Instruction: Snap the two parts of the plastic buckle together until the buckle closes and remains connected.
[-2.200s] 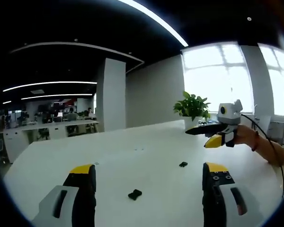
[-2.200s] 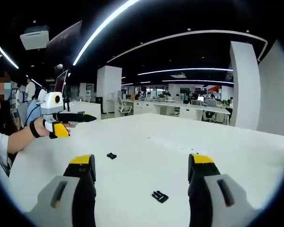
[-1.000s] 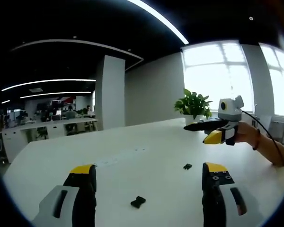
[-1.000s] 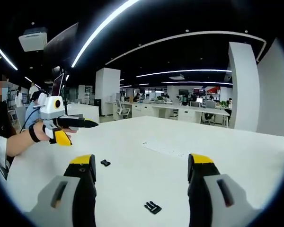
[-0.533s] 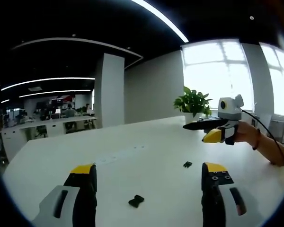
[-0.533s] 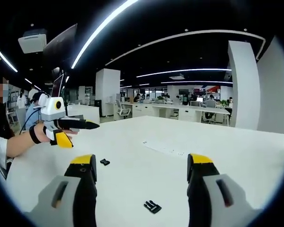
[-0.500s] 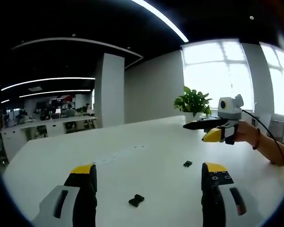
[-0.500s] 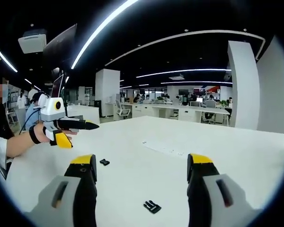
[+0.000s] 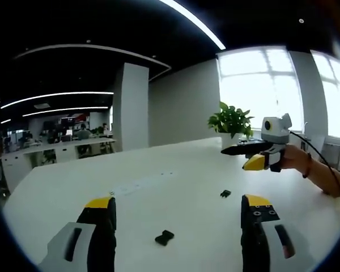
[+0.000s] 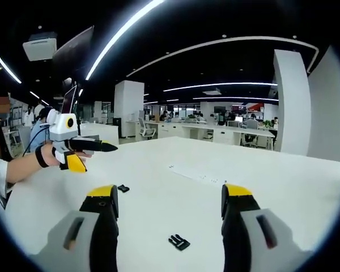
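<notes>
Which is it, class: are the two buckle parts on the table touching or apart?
Apart. The left gripper view shows bare white table between the near buckle part and the far buckle part.

- Left hand-held gripper (image 9: 175, 212): jaws wide apart, held above the worktop (image 9: 158, 192); bare white surface ahead of it and to both sides.
- Only things between its jaws: one small black buckle part (image 9: 164, 237) close in, a second buckle piece (image 9: 225, 194) further ahead toward its right jaw.
- Right hand-held gripper (image 10: 170, 201): jaws apart, open worktop ahead.
- Obstacles: potted plant (image 9: 232, 122) at the far edge; the other gripper in mid-air at each view's side.
</notes>
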{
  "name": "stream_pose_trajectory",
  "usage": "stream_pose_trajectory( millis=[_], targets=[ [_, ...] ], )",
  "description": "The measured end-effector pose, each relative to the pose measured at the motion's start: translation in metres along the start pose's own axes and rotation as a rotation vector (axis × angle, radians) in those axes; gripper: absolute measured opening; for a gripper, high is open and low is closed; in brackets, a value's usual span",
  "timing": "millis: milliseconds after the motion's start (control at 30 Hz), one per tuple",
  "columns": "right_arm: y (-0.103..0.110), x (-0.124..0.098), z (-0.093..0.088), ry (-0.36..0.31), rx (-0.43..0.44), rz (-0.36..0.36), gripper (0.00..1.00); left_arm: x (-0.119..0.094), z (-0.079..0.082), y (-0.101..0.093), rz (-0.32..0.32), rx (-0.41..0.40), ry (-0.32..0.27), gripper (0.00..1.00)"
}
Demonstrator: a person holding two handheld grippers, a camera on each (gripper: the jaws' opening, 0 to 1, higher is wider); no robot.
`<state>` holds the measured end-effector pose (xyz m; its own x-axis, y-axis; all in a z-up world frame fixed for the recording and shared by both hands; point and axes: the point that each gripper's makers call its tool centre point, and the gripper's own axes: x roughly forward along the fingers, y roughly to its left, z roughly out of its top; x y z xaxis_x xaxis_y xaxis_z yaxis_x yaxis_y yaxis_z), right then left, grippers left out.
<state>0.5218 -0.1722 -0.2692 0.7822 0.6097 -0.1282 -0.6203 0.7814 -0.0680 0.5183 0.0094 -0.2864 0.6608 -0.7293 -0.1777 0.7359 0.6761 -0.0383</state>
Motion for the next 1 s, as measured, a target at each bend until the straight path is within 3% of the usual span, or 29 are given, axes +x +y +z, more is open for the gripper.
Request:
stream_pose_trajectory(
  millis=[733, 1000],
  targets=[
    [-0.008, -0.002, -0.033, 0.070, 0.015, -0.013, 0.73, 0.002, -0.013, 0.002, -0.014, -0.012, 0.019, 0.90],
    [-0.007, -0.002, -0.035, 0.073, 0.013, -0.009, 0.73, 0.002, -0.012, 0.001, -0.021, -0.023, 0.011, 0.90]
  ],
)
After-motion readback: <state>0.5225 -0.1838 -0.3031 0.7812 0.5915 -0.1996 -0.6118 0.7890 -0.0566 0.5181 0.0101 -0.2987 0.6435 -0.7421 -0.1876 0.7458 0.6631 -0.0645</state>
